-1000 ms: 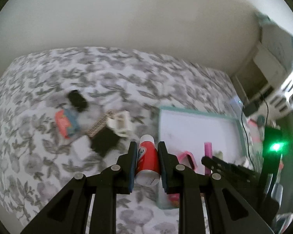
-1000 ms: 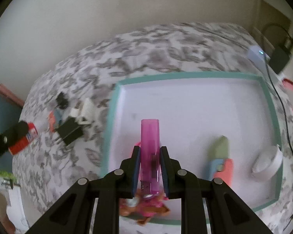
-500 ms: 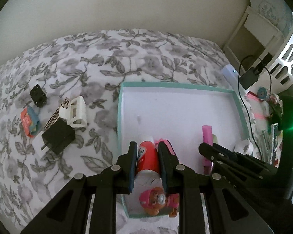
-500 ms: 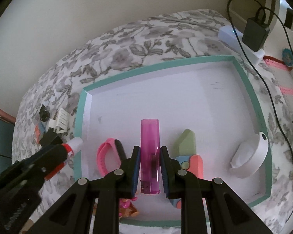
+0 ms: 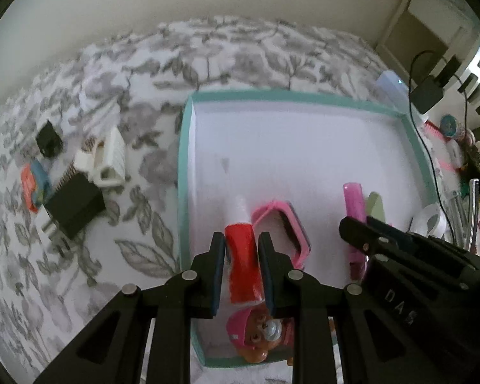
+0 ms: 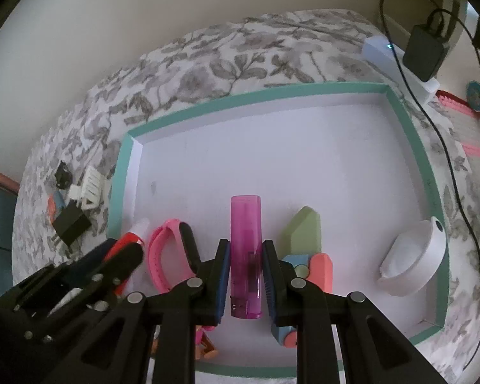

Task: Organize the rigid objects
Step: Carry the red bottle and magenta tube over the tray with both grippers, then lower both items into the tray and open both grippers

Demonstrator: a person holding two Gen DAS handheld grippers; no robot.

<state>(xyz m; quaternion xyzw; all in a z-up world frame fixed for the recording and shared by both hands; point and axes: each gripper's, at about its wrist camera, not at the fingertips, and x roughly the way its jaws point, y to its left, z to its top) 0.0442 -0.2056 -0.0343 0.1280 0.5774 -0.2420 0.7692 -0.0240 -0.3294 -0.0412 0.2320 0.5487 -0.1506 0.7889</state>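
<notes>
A white tray with a teal rim (image 5: 184, 160) (image 6: 124, 172) lies on the floral bedspread. My left gripper (image 5: 241, 243) is shut on a red tube with a white cap (image 5: 242, 256), held low over the tray's near left part beside a pink band (image 5: 288, 224). My right gripper (image 6: 245, 249) is shut on a pink lighter (image 6: 245, 233), low over the tray's near middle. The tray also holds a pink band (image 6: 163, 256), green, blue and coral blocks (image 6: 304, 233), a white ring (image 6: 416, 256) and a toy dog figure (image 5: 256, 336).
Left of the tray lie a black plug adapter (image 5: 75, 208), a white clip (image 5: 112, 160), a small black cube (image 5: 49, 137) and an orange-blue item (image 5: 33, 185). A charger with cable (image 6: 422, 51) and clutter sit at the right edge.
My left gripper has carried the red tube rightward from the bedspread over the tray and lowered it beside the pink band. My right gripper has lowered the lighter toward the tray floor.
</notes>
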